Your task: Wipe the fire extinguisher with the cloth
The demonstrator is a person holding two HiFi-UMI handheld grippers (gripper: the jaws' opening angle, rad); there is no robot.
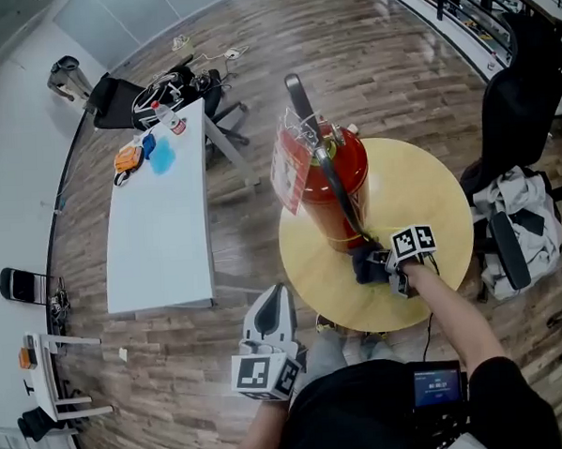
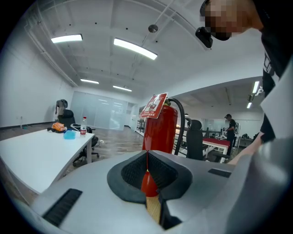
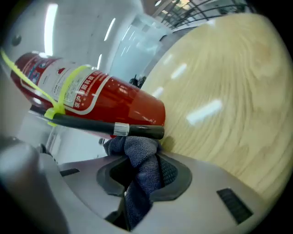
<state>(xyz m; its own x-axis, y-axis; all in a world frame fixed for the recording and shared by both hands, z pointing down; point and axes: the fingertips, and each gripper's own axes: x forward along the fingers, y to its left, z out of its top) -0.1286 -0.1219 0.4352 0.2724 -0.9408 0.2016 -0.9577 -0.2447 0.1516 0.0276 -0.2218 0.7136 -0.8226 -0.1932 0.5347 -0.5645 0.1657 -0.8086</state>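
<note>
Your right gripper [image 3: 143, 178] pinches the dark blue cloth [image 3: 139, 160], which touches the black hose [image 3: 87, 123] end at the foot of the red fire extinguisher [image 1: 340, 178]. The extinguisher stands upright on the round wooden table [image 1: 430, 197]. Your left gripper [image 1: 272, 308] is well apart from the extinguisher, off the table, with its jaws pressed together and empty.

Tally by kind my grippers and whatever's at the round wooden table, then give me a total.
Fire extinguisher: 1
Cloth: 1
Grippers: 2, the left gripper shut on nothing, the right gripper shut on fabric
Total: 4
</note>
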